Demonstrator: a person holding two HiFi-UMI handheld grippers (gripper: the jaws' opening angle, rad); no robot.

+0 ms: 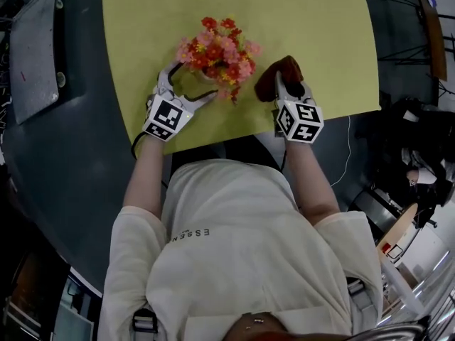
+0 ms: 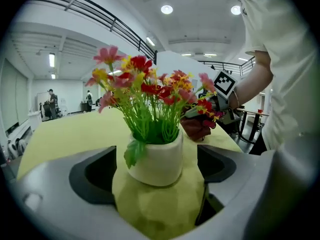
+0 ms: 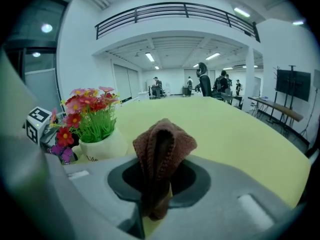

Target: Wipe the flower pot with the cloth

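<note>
A small white flower pot [image 2: 156, 160] with red, pink and yellow artificial flowers [image 1: 217, 50] stands on the yellow-green table [image 1: 306, 20] near its front edge. My left gripper [image 1: 192, 84] is open, one jaw on either side of the pot; the pot [image 2: 156, 160] stands between the jaws without being pressed. To the pot's right, my right gripper [image 1: 288, 85] is shut on a folded brown cloth [image 1: 279, 73], which stands up between its jaws [image 3: 162, 146]. In the right gripper view the pot [image 3: 100, 146] is at the left, apart from the cloth.
The table's front edge [image 1: 234, 137] runs just below both grippers, with dark floor beyond it. A grey flat panel [image 1: 32, 48] lies on the floor at the left. Cables and gear [image 1: 419, 169] sit at the right. People stand far off in the hall.
</note>
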